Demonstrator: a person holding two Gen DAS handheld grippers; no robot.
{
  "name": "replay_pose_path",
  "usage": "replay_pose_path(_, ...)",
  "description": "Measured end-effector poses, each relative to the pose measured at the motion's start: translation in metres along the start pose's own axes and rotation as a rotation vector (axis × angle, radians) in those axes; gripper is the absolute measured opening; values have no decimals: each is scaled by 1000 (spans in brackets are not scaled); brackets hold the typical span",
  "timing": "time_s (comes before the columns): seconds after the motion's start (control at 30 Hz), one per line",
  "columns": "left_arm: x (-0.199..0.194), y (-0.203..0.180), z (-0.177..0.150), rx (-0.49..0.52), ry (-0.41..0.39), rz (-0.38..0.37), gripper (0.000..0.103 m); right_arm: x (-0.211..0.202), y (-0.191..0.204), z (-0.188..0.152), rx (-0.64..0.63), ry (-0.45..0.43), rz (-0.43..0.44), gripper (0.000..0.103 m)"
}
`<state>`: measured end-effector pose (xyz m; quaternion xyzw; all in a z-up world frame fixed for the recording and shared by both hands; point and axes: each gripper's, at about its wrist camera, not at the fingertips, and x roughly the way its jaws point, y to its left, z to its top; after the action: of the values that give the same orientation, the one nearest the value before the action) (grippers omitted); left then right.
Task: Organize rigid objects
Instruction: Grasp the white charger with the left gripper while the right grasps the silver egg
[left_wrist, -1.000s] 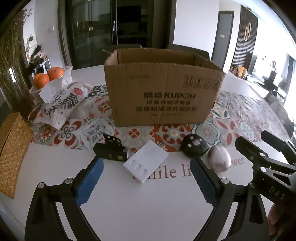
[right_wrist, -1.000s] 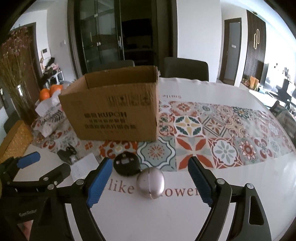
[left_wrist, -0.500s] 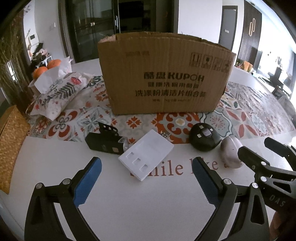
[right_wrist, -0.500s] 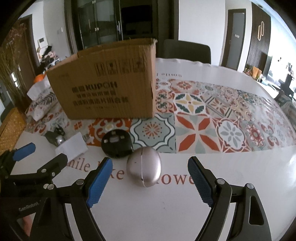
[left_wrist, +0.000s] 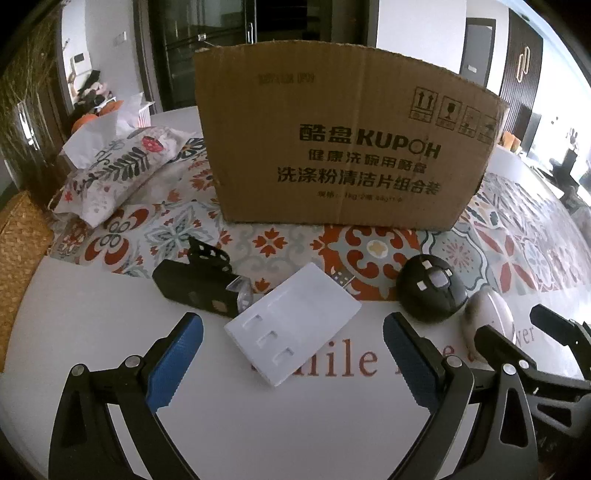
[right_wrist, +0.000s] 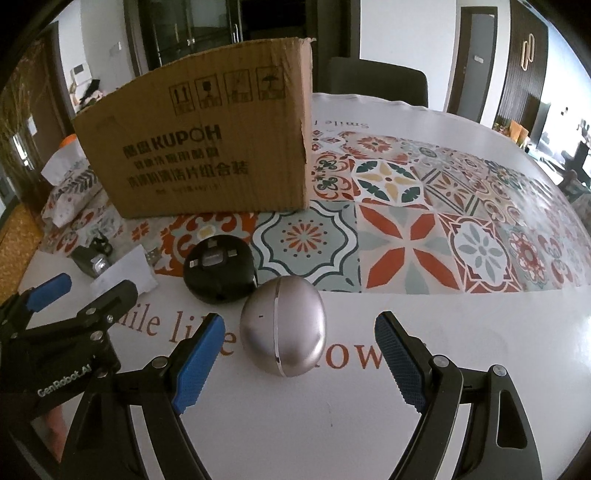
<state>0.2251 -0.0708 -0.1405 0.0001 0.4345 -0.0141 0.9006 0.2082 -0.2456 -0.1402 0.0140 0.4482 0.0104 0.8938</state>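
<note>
A white flat plastic box (left_wrist: 293, 321) lies on the table just ahead of my open left gripper (left_wrist: 291, 363). A black clip device (left_wrist: 195, 282) lies to its left and a black round device (left_wrist: 430, 291) to its right. A silver egg-shaped case (right_wrist: 283, 330) lies just ahead of my open right gripper (right_wrist: 295, 363); it also shows in the left wrist view (left_wrist: 487, 317). The black round device (right_wrist: 219, 271) sits behind it on the left. A brown cardboard box (left_wrist: 347, 144) stands upright behind all of them. Both grippers are empty.
A floral tissue pouch (left_wrist: 114, 170) with oranges behind lies left of the cardboard box. A woven mat (left_wrist: 20, 236) lies at the table's left edge. A patterned runner (right_wrist: 443, 221) covers the table's middle. A dark chair (right_wrist: 376, 81) stands at the far side.
Both grippers have moved forward and lower toward the table. The white box and the silver case now lie closer to the fingertips. No object has moved.
</note>
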Motion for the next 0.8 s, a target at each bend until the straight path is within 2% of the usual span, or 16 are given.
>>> replay_pose_path(0.33,18,-5,4,-7,12,13,99,12,-6,3,21,10,1,84)
replay_pose_path(0.57,28,-3,3,-12,32,28,89,19,-5,5,14,1,-3,84)
replay_pose_path(0.73,32,2,2,-11,28,22,88,23,-3,3,4,-5,1,78)
replay_pose_path(0.8,32,2,2,-11,25,21,88,24,-2,2,1,-6,10,71)
